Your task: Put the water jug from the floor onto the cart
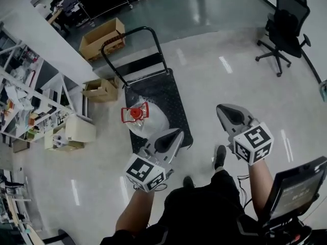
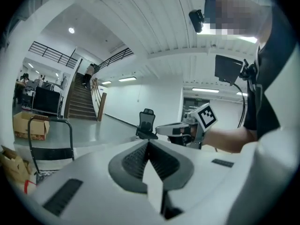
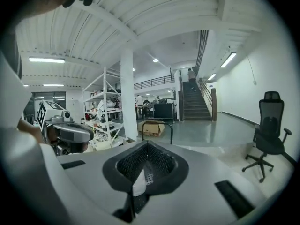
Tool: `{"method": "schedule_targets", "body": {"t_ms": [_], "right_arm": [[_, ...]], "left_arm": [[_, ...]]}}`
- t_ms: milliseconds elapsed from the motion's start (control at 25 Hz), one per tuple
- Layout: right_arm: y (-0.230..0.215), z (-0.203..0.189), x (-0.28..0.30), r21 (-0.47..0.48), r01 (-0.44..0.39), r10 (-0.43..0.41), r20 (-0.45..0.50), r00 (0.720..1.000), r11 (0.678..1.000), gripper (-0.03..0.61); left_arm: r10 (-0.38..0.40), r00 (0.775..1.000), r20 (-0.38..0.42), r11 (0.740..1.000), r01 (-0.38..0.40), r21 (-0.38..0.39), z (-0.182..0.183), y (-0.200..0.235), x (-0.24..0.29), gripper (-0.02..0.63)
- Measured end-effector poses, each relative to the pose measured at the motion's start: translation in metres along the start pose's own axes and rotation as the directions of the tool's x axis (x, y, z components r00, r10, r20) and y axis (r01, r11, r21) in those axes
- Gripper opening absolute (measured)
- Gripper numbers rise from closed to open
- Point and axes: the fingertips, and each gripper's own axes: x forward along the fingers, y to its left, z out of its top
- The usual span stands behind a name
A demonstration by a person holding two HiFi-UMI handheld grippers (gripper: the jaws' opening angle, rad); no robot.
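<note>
The clear water jug (image 1: 144, 120) with a red cap and red handle rests at the near left part of the black cart's deck (image 1: 166, 93). The cart's black handle bar (image 1: 132, 33) stands at its far end. My left gripper (image 1: 177, 133) hangs just right of the jug, above the cart's near edge, shut and holding nothing. My right gripper (image 1: 221, 109) is further right over bare floor, also shut and holding nothing. In the left gripper view the left gripper (image 2: 149, 145) has its pads together, and the right gripper (image 2: 174, 129) shows beyond. The right gripper (image 3: 147, 145) looks the same in its own view.
Cardboard boxes (image 1: 101, 37) (image 1: 100, 90) lie left of the cart, with white shelving (image 1: 23, 98) and a white box (image 1: 77, 129) beyond. A black office chair (image 1: 283, 29) stands far right. A person's shoes (image 1: 219, 156) are near the cart. A stair (image 3: 194, 102) rises at the back.
</note>
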Motion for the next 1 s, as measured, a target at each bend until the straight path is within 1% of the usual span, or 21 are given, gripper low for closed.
{"method": "schedule_targets", "body": {"t_ms": [120, 200, 320, 360, 440, 520, 560, 640, 760, 840, 1000], "right_arm": [[0.036, -0.005, -0.029, -0.010, 0.003, -0.003, -0.021, 1.000, 1.000, 0.002], [0.047, -0.003, -0.050, -0.017, 0.008, -0.008, -0.004, 1.000, 1.000, 0.002], [0.055, -0.005, -0.082, 0.003, 0.013, -0.013, 0.019, 1.000, 1.000, 0.002], [0.059, -0.007, -0.094, 0.017, 0.008, -0.009, 0.024, 1.000, 1.000, 0.002], [0.067, -0.014, -0.118, 0.040, -0.008, 0.007, 0.038, 0.999, 0.999, 0.002], [0.071, -0.025, -0.143, 0.044, -0.019, 0.017, 0.043, 0.999, 0.999, 0.002], [0.072, -0.030, -0.158, 0.043, -0.023, 0.021, 0.045, 0.999, 0.999, 0.002], [0.073, -0.041, -0.191, 0.033, -0.039, 0.037, 0.052, 0.998, 0.999, 0.002], [0.070, -0.052, -0.253, -0.020, -0.076, 0.077, 0.059, 0.995, 0.997, 0.002], [0.061, -0.057, -0.292, -0.035, -0.067, 0.070, 0.075, 0.995, 0.997, 0.002], [0.052, -0.068, -0.349, 0.041, -0.023, 0.019, 0.104, 0.994, 0.999, 0.002]], "left_arm": [[-0.027, 1.000, 0.007, 0.999, 0.027, -0.034, -0.005, -0.024, -0.033, 0.002], [-0.018, 1.000, 0.009, 1.000, 0.018, -0.025, -0.006, -0.037, -0.044, 0.002], [-0.004, 1.000, 0.022, 1.000, 0.004, -0.031, -0.004, -0.064, -0.053, 0.002], [-0.007, 1.000, 0.022, 1.000, 0.007, -0.024, -0.004, -0.078, -0.055, 0.002], [-0.026, 1.000, 0.010, 1.000, 0.025, 0.014, -0.007, -0.112, -0.055, 0.002], [-0.037, 0.999, 0.001, 0.999, 0.036, 0.031, -0.011, -0.146, -0.052, 0.002], [-0.028, 1.000, 0.003, 0.999, 0.028, 0.023, -0.013, -0.160, -0.050, 0.002], [0.020, 1.000, 0.016, 1.000, -0.019, -0.016, -0.016, -0.187, -0.048, 0.002], [0.082, 0.996, 0.037, 0.994, -0.079, -0.079, -0.019, -0.232, -0.044, 0.002], [0.087, 0.996, 0.028, 0.994, -0.085, -0.074, -0.021, -0.265, -0.042, 0.002], [0.089, 0.996, 0.014, 0.996, -0.089, -0.025, -0.013, -0.325, -0.062, 0.002]]}}
